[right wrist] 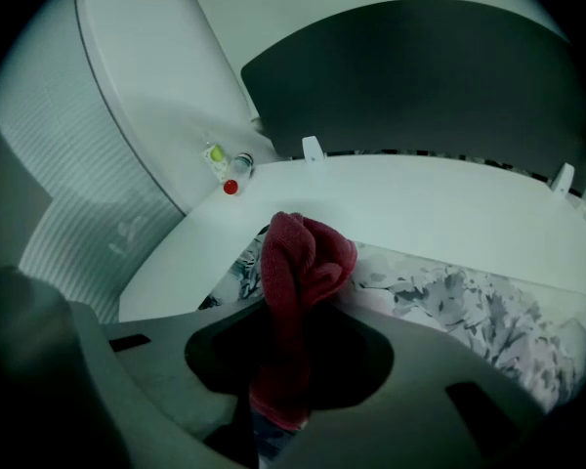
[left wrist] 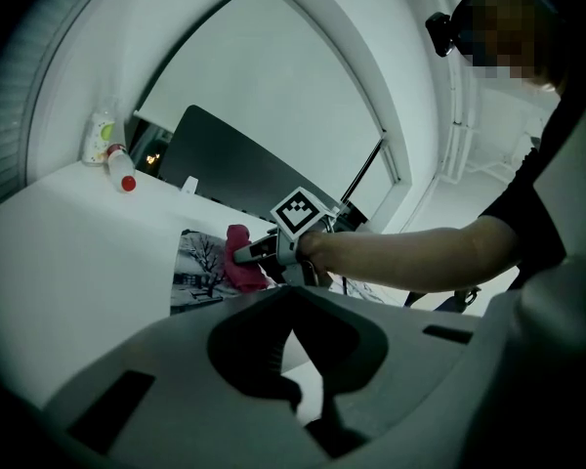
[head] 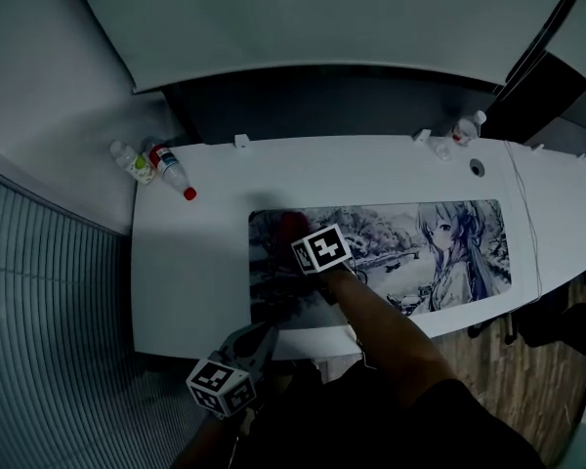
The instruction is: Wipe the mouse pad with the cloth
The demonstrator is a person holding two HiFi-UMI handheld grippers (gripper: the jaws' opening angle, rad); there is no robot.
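A long mouse pad (head: 420, 262) with a black-and-white anime print lies along the front of the white table (head: 190, 262). My right gripper (head: 298, 240) is shut on a dark red cloth (head: 291, 226) and holds it down on the pad's left end. In the right gripper view the cloth (right wrist: 301, 257) bunches out between the jaws onto the pad (right wrist: 469, 311). My left gripper (head: 258, 338) hangs off the table's front edge, jaws together and empty. The left gripper view looks past that gripper (left wrist: 309, 399) to the right gripper (left wrist: 249, 253) and the cloth (left wrist: 240, 268) on the pad (left wrist: 195, 272).
Two plastic bottles (head: 137, 162) (head: 173, 171) lie at the table's back left corner. Another bottle (head: 466, 128) stands at the back right near a cable hole (head: 477, 168). A thin cable (head: 527, 225) runs across the table right of the pad.
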